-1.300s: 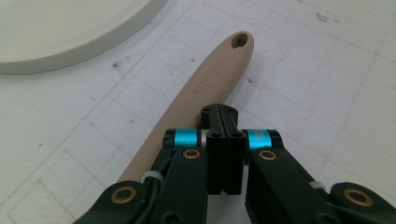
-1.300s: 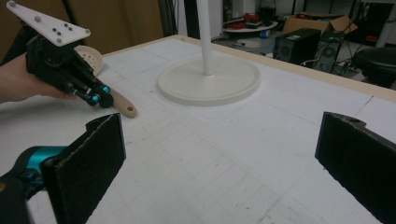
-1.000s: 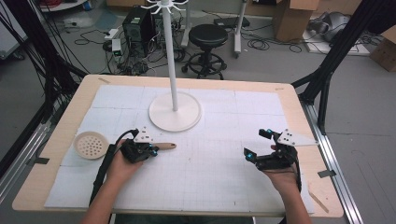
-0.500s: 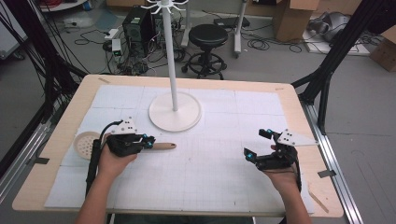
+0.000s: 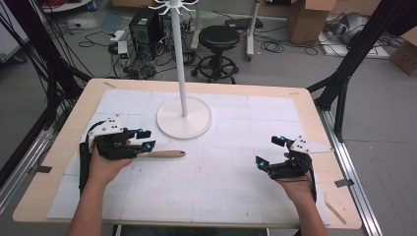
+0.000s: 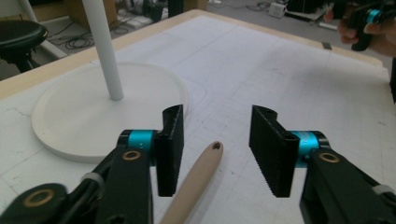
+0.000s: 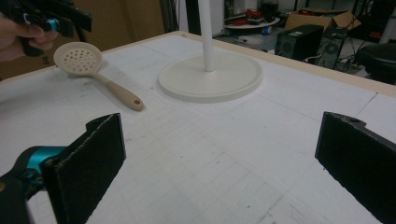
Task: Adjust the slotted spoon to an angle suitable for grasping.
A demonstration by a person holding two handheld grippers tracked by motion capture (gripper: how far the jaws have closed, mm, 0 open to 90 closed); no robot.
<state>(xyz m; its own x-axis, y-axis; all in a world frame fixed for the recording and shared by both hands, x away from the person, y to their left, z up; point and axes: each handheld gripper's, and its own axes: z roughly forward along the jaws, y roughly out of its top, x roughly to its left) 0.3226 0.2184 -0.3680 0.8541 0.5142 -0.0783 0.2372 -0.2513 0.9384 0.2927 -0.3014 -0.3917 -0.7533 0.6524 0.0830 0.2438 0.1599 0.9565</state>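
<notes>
Left claw point(image 6: 215, 140) has just been opening above the skimmer spoon point(image 7: 93, 74), apparently lying loose on the counter point(image 5: 305, 105); right claw point(image 7: 219, 172) idles wide open, so a careless regrab could skid the handle away.

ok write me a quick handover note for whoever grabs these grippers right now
Left gripper: jaws have just been opening, now apart above the skimmer spoon's handle, not pressing it.
Right gripper: open, nothing between its jaws, near the table's right side.
Skimmer spoon lies flat on the mat, left of the white hook stand.
Done: spoon let go on the mat.
Left: probably re-grip it and hang it on the stand.
</notes>
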